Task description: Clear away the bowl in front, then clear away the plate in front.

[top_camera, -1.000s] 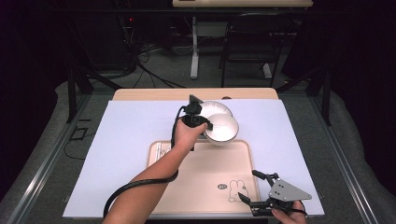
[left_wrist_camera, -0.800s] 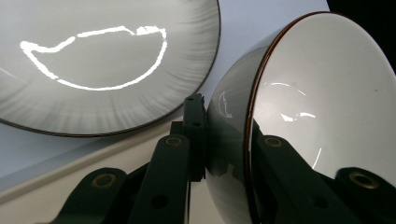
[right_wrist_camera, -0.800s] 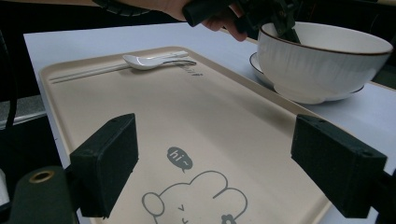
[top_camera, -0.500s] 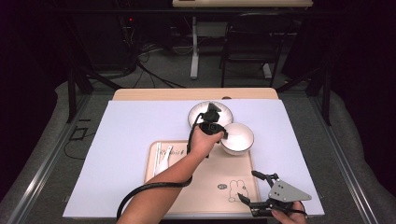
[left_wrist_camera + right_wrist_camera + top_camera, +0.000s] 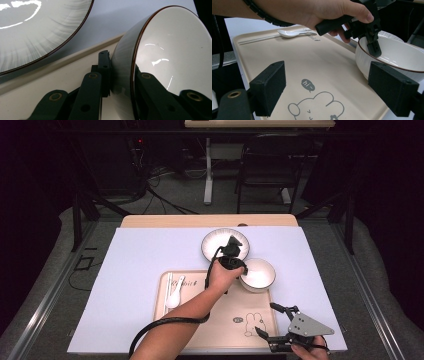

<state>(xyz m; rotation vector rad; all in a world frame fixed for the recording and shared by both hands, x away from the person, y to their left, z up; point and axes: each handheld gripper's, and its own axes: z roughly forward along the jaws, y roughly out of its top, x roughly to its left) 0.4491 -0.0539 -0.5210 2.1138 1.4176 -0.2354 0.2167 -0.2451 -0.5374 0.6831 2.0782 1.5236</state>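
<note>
My left gripper [image 5: 239, 269] is shut on the rim of a white bowl [image 5: 259, 274] with a dark edge. The bowl is at the far right corner of the beige tray [image 5: 220, 320]; whether it rests there I cannot tell. In the left gripper view the bowl [image 5: 172, 50] is clamped by its wall, one jaw outside and one inside. A grey-streaked plate [image 5: 222, 241] lies just beyond the tray. My right gripper [image 5: 270, 320] hovers open at the tray's near right corner. In the right gripper view, that gripper [image 5: 329, 87] faces the bowl [image 5: 397, 55] and the left gripper [image 5: 372, 42].
A white spoon [image 5: 174, 294] and chopsticks [image 5: 167, 290] lie along the tray's left side. A rabbit drawing [image 5: 254, 322] marks the tray's bare middle. The tray and plate sit on a pale sheet [image 5: 140, 265] over the table. Cables trail from both grippers.
The left gripper carried the bowl from over the plate to the right and down to the tray's far right corner, uncovering the plate. The right gripper stayed still.
</note>
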